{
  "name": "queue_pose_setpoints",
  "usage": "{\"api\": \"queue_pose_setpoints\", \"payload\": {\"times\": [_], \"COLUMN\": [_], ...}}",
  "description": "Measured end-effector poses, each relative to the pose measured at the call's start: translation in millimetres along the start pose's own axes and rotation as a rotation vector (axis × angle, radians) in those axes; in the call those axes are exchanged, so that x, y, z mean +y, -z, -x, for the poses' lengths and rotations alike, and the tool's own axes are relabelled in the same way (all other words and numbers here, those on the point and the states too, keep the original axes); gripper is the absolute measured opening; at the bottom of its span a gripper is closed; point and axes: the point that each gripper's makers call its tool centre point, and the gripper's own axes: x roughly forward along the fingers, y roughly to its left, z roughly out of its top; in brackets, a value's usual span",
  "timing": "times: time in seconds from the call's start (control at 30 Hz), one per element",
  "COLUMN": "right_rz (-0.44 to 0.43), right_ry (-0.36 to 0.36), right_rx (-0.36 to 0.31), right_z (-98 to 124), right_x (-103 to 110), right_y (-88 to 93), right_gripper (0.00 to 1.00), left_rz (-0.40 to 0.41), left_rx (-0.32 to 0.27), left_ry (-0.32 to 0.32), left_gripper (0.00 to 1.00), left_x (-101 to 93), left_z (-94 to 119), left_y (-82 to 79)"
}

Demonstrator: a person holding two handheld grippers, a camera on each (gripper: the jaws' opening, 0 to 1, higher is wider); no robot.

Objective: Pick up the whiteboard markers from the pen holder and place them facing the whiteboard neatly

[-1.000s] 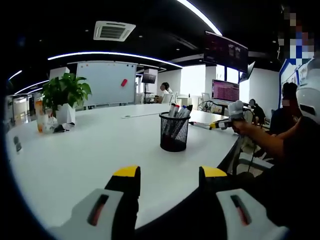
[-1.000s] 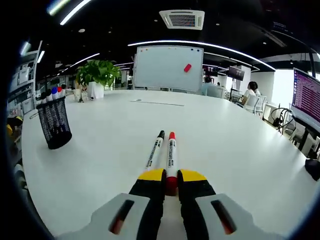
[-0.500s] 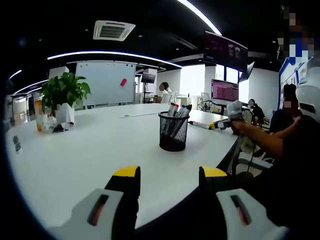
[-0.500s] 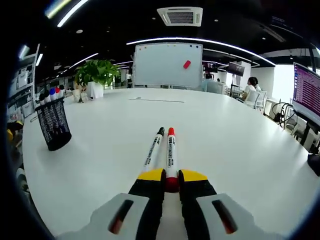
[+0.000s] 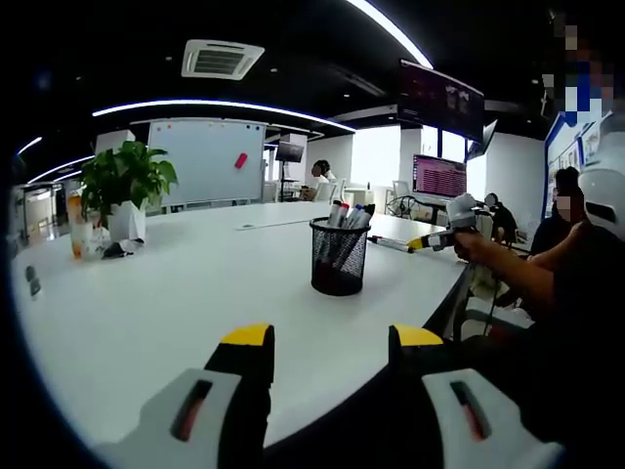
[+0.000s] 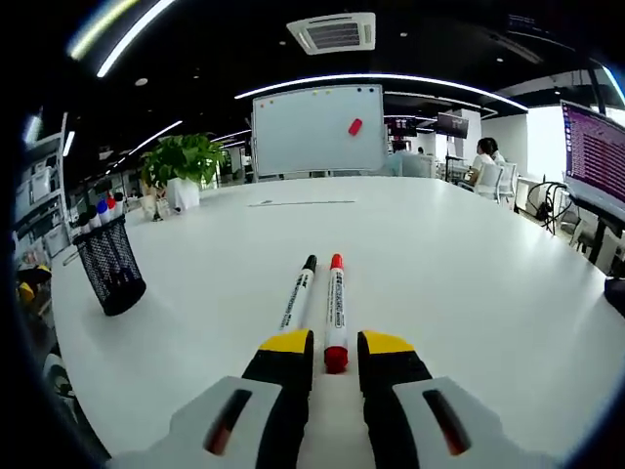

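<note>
Released: red marker (image 6: 336, 311) from my right gripper (image 6: 336, 344), now parted; beside black marker (image 6: 297, 293); holder (image 6: 109, 266) at nine o'clock keeps more; left gripper (image 5: 327, 337) open, idle

My left gripper view looks from low at the near edge of the white surface (image 5: 146, 313), facing across it toward the whiteboard (image 5: 207, 161) on the far side, with the pen holder (image 5: 339, 257) between, a little right of the whiteboard line. My right gripper view sits low over the same surface (image 6: 469, 283), also facing the whiteboard (image 6: 317, 130), but from the pen holder's (image 6: 110, 266) other side, so the holder falls to the left. It rides close above the two markers (image 6: 335, 311). Both views share the surface, whiteboard, pen holder and the potted plant (image 6: 181, 166) beside the whiteboard.
</note>
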Motion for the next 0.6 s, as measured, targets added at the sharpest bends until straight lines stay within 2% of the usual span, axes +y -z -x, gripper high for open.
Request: {"api": "queue_pose_setpoints", "payload": {"times": [0.13,0.23,0.33,0.4,0.6], "right_rz": [-0.011,0.011,0.014,0.023,0.063], "right_ry": [-0.011,-0.018,-0.009,-0.003,-0.029], "right_rx": [-0.03,-0.101,-0.121,-0.158,-0.206], "right_z": [1.2,3.2,4.9,8.6,22.3], "right_x": [-3.9,-6.5,-9.8,-13.0,-4.1], "right_y": [-9.5,-26.9,-32.6,-41.9,-64.6], "right_gripper": [0.28,0.32,0.35,0.36,0.4], "left_rz": [-0.002,-0.004,-0.005,-0.006,-0.007], "left_rx": [-0.002,-0.004,-0.006,-0.008,-0.01], "left_ry": [-0.003,-0.005,-0.006,-0.006,-0.009], "left_gripper": [0.48,0.48,0.48,0.48,0.48], "left_x": [0.5,0.5,0.5,0.5,1.3], "left_z": [0.9,1.6,2.2,2.7,3.7], "left_y": [-0.7,-1.9,-2.8,-3.3,-4.0]}}
